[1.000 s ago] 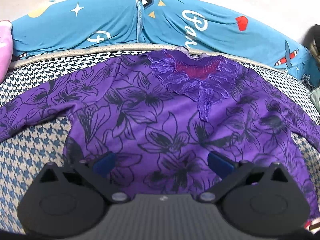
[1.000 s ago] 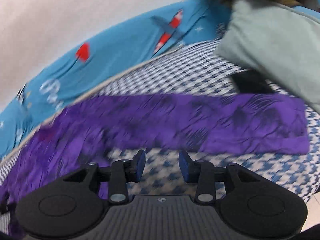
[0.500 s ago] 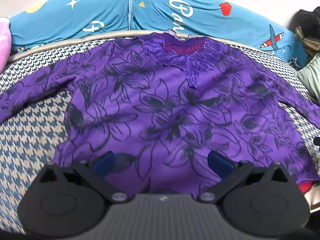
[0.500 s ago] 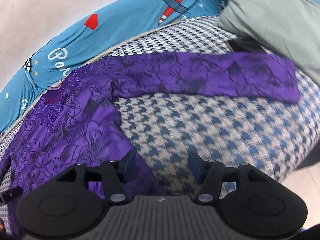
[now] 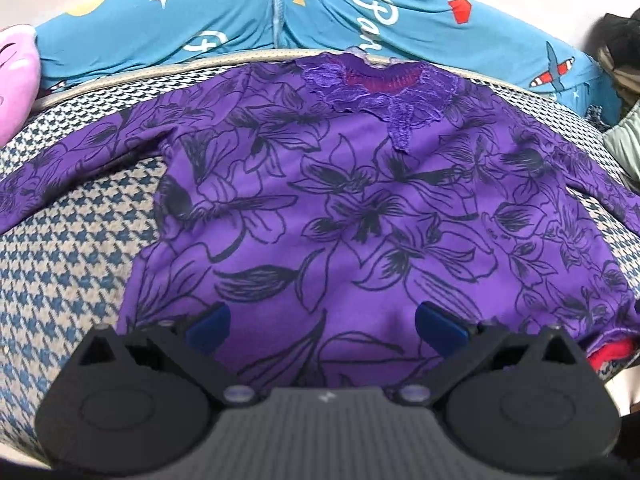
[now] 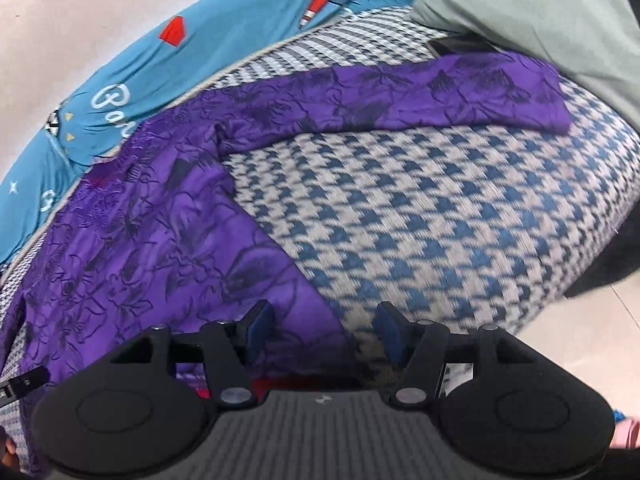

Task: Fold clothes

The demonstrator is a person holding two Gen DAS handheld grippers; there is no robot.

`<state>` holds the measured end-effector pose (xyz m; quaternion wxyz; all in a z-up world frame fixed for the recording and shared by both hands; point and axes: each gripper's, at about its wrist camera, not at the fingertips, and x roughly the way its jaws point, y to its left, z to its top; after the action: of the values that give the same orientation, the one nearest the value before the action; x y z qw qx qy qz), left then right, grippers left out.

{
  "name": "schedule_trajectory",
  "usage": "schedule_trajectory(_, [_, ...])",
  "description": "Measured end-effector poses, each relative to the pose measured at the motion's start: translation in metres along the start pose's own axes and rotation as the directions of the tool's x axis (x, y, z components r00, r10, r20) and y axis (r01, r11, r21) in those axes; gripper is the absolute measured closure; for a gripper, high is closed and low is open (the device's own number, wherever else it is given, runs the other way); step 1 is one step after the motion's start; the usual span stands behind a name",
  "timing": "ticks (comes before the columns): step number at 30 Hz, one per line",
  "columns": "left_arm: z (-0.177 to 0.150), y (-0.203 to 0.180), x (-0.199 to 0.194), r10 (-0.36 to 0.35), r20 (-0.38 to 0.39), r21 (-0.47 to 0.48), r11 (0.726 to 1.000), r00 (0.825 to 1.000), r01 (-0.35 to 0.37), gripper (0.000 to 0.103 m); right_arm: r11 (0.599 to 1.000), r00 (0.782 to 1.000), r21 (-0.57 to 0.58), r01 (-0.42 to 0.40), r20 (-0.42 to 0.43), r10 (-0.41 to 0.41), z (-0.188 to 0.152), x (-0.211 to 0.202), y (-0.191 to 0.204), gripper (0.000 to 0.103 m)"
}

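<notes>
A purple blouse (image 5: 360, 208) with black flower outlines lies flat, front up, on a houndstooth cover (image 5: 72, 256), lace collar (image 5: 380, 92) at the far side and both sleeves spread out. My left gripper (image 5: 322, 326) hovers open over the blouse's near hem with nothing between its blue pads. In the right wrist view the blouse (image 6: 132, 248) fills the left, its right sleeve (image 6: 440, 96) stretching toward the far right. My right gripper (image 6: 324, 330) is open above the hem's right corner, holding nothing.
A blue printed bolster (image 5: 360, 20) runs along the far edge. A pink cushion (image 5: 16, 80) sits far left. A grey-green garment (image 6: 540, 20) lies far right beside the sleeve end, with a dark item (image 6: 456, 46) under it. Red cloth (image 5: 608, 354) peeks out below the hem.
Both grippers have drawn back toward the near hem. The right view swung from the sleeve to the hem's right corner, and its jaws widened. The blouse has not moved.
</notes>
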<state>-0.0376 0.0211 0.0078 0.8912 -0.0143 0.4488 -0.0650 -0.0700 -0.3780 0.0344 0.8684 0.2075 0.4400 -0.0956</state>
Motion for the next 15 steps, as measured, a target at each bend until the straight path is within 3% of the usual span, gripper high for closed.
schedule_trajectory(3, [-0.001, 0.007, 0.000, 0.012, 0.001, -0.027, 1.000, 1.000, -0.012, 0.000, 0.999, 0.999, 0.020, -0.029, -0.032, 0.030, -0.008, 0.006, 0.000, 0.044])
schedule_trajectory(7, [-0.002, 0.014, 0.000, 0.026, -0.002, -0.052, 0.998, 1.000, -0.027, 0.000, 0.999, 1.000, 0.036, -0.028, 0.004, 0.028, -0.014, 0.007, 0.001, 0.046])
schedule_trajectory(8, [-0.002, 0.015, 0.000, 0.031, -0.002, -0.055, 0.998, 1.000, -0.031, 0.000, 0.999, 1.000, 0.035, -0.023, 0.018, 0.022, -0.015, 0.006, 0.001, 0.057])
schedule_trajectory(9, [-0.003, 0.016, 0.001, 0.036, -0.002, -0.057, 0.998, 0.999, -0.037, 0.000, 0.999, 0.999, 0.035, -0.017, 0.032, 0.016, -0.015, 0.005, 0.002, 0.074])
schedule_trajectory(11, [-0.003, 0.018, 0.001, 0.051, -0.001, -0.061, 0.997, 0.999, -0.051, 0.000, 0.999, 0.998, 0.030, -0.017, 0.059, 0.016, -0.017, 0.001, 0.003, 0.089])
schedule_trajectory(15, [-0.003, 0.023, 0.002, 0.058, -0.004, -0.076, 0.995, 0.998, -0.058, 0.000, 1.000, 0.992, 0.018, -0.007, 0.130, 0.004, -0.027, -0.016, 0.009, 0.094])
